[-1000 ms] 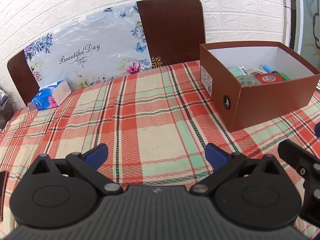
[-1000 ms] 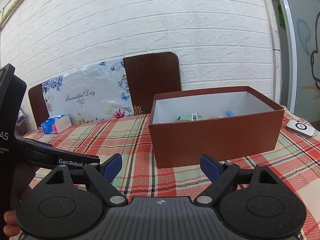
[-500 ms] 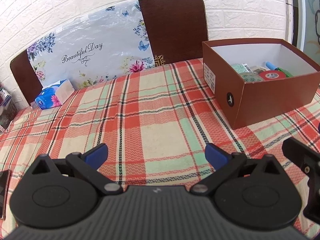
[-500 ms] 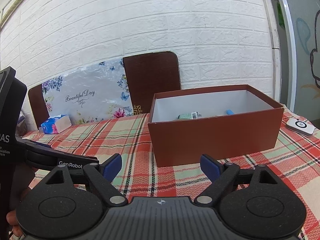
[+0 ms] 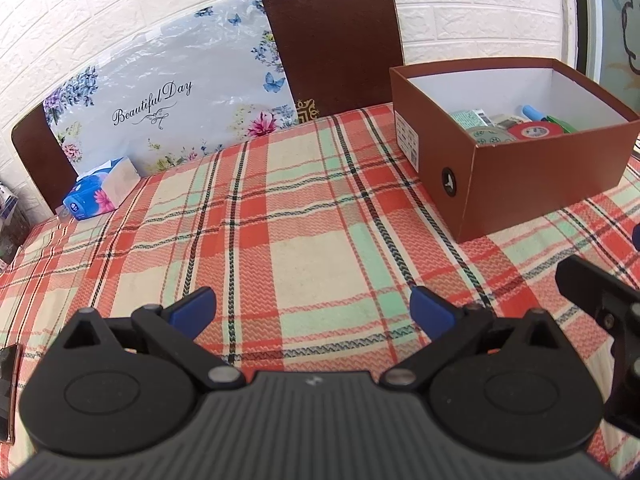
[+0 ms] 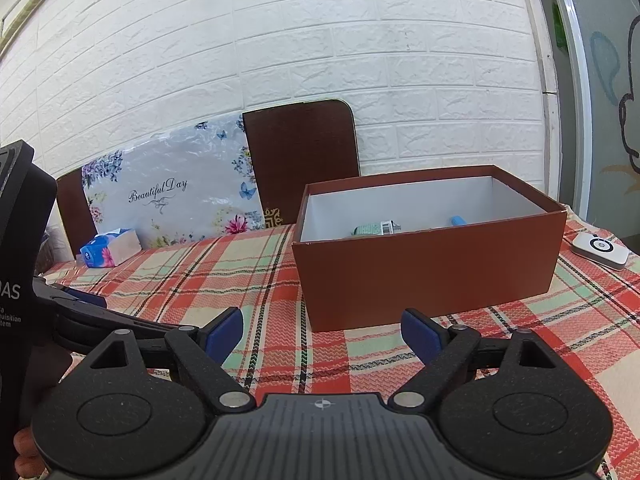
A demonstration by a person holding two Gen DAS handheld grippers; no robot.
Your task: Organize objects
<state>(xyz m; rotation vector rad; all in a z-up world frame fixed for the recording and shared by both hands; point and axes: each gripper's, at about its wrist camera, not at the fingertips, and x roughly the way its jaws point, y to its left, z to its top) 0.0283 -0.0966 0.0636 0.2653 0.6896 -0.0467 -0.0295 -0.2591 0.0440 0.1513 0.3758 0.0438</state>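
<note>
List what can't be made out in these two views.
- Box contents: right wrist view, near wall hides most.
- Box label text: left wrist view, too small.
- Dark flat object: left wrist view, cut off by left edge.

A plaid cloth [image 5: 304,216] of red-orange, mint green and cream, crossed by thin dark lines, is covering the counter. The box [image 5: 536,176] is showing reddish-brown outside and white inside (a red tape roll [image 5: 534,131] and a blue piece [image 5: 530,112] are lying among green-printed items). Both the left hand-held gripper [image 5: 312,310] and the right hand-held gripper [image 6: 322,332] are showing black bodies with blue fingertips [image 5: 192,310]. Behind, the white brick-pattern wall [image 6: 320,40] is backing dark brown chairs [image 5: 332,40] and a pale floral bag [image 5: 168,100] with blue butterflies and pink flowers. The tissue pack [image 5: 96,196] is showing blue with pink flowers.
</note>
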